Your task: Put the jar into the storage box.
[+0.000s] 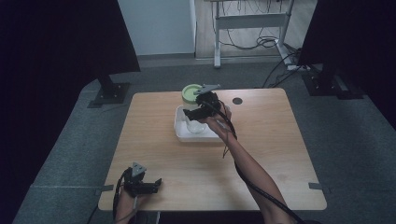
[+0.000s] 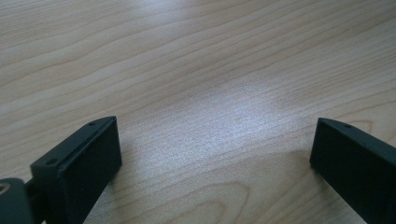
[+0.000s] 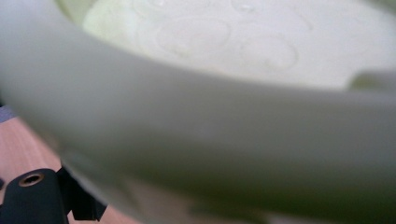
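From the high view, your right tool (image 1: 198,113) reaches over the white tray (image 1: 180,128) at the far middle of the table (image 1: 261,154), right above a clear bowl (image 1: 195,127) lying in that tray. A green lidded container (image 1: 189,92) stands just behind the tray. Your left tool (image 1: 142,185) rests near the table's front left edge, well apart from the tray.

In the left gripper view, your jaws stand wide apart over bare wood.

In the right gripper view, a blurred pale rim (image 3: 224,116) sits very close; whether your jaws are apart or clamped, I cannot tell.
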The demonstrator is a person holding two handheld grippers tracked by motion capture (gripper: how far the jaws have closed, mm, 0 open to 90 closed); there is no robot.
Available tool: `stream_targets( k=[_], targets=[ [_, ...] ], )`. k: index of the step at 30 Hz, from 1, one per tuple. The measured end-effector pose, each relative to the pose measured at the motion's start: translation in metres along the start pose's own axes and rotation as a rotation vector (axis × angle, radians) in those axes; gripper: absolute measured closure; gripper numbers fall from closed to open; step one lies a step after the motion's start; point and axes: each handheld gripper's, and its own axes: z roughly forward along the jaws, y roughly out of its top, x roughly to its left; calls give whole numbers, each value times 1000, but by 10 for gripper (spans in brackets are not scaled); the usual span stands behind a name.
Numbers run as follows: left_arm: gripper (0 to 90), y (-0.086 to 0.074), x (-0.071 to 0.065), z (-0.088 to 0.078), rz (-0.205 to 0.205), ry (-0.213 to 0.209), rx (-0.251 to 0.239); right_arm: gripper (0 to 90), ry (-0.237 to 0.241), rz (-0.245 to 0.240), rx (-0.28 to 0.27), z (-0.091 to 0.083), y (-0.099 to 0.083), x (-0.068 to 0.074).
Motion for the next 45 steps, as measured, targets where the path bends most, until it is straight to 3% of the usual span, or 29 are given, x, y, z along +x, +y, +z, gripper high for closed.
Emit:
stream_targets(
  k=[11, 27, 38, 45],
  targets=[
    [18, 0, 0, 0, 1, -1, 0, 105, -13, 13, 6, 28, -6, -11],
    [17, 0, 0, 0, 4, -5, 1, 105, -37, 6, 37, 63, -17, -12],
    [17, 0, 0, 0, 5, -6, 1, 105, -34, 7, 60, 78, -28, -14],
    [17, 0, 0, 0, 7, -6, 2, 103, -23, 29, 54, 77, -30, -17]
  ],
)
